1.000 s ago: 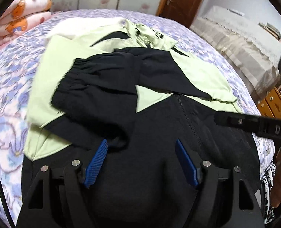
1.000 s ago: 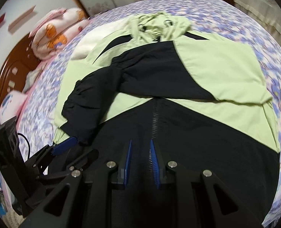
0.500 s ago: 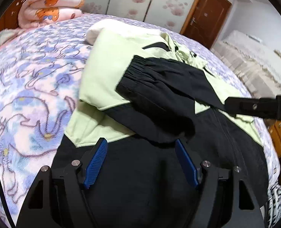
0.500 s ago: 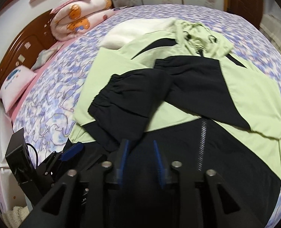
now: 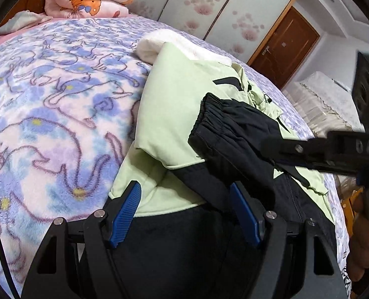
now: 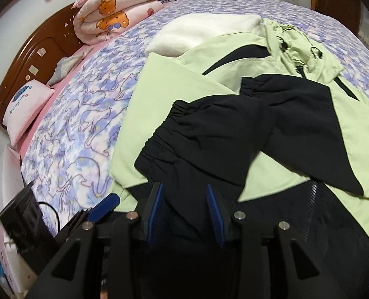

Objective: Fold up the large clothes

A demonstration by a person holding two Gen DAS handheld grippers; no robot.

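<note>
Bed w/ purple cat-print blanket [image 5: 47, 104]: green-black jacket [image 6: 174, 94] on it; left gripper [image 5: 184, 214] spread, right gripper [image 6: 184, 206] half-spread, both over jacket hem, gripping nothing.

jacket [image 6: 296, 129] hem hidden, door [image 5: 284, 42] cut off

Rolled quilt [image 6: 114, 12] near headboard [image 6: 35, 57], small pillow [image 6: 27, 107] beside.

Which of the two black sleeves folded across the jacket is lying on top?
The sleeve with its gathered cuff on the picture's left lies on top; the other sleeve, cuff near the hood, runs beneath it.
</note>
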